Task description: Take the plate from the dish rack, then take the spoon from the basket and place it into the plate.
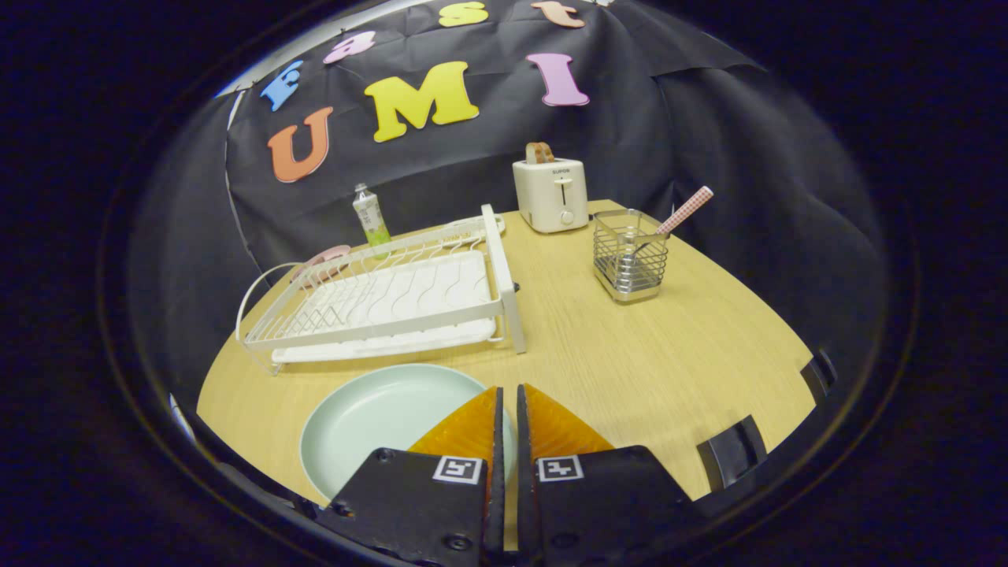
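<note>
A pale green plate (378, 425) lies flat on the wooden table (669, 370), just in front of the white dish rack (394, 303). My gripper (508, 398) is shut on the plate's right rim, and a thin strip of that rim shows between the two fingers. The rack holds no dishes. Beyond the fingers and to the right stands a wire basket (630, 256). A spoon (683, 211) with a pink checked handle leans out of its right side.
A cream toaster (551, 193) with bread in it stands at the back of the table, between rack and basket. A small bottle (370, 216) and a pink object (324, 256) sit behind the rack. Bare tabletop lies between the plate and the basket.
</note>
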`<state>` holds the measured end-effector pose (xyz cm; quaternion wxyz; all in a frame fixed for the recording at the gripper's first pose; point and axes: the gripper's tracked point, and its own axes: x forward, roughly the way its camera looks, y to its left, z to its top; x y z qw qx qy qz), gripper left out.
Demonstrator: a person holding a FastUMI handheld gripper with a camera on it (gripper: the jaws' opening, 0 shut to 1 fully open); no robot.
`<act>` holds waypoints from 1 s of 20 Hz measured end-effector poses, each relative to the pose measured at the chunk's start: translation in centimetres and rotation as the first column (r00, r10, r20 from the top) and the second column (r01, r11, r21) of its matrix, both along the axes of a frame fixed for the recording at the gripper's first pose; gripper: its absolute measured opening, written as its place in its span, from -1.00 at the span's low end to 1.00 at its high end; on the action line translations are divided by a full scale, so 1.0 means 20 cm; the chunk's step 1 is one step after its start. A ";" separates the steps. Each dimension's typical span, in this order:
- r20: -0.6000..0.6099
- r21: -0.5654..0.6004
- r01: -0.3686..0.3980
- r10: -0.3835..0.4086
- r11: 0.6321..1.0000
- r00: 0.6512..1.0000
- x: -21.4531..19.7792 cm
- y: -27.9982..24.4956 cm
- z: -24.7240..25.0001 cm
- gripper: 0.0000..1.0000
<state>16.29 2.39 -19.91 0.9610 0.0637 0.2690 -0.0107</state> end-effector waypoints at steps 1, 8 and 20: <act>0.012 0.003 -0.011 0.011 1.000 1.000 0.02 -0.02 0.00 -0.69; 0.143 -0.072 -0.023 0.033 0.997 0.989 0.16 -0.24 0.02 0.73; 0.366 -0.143 0.079 -0.021 0.987 0.930 0.52 -0.84 0.35 0.98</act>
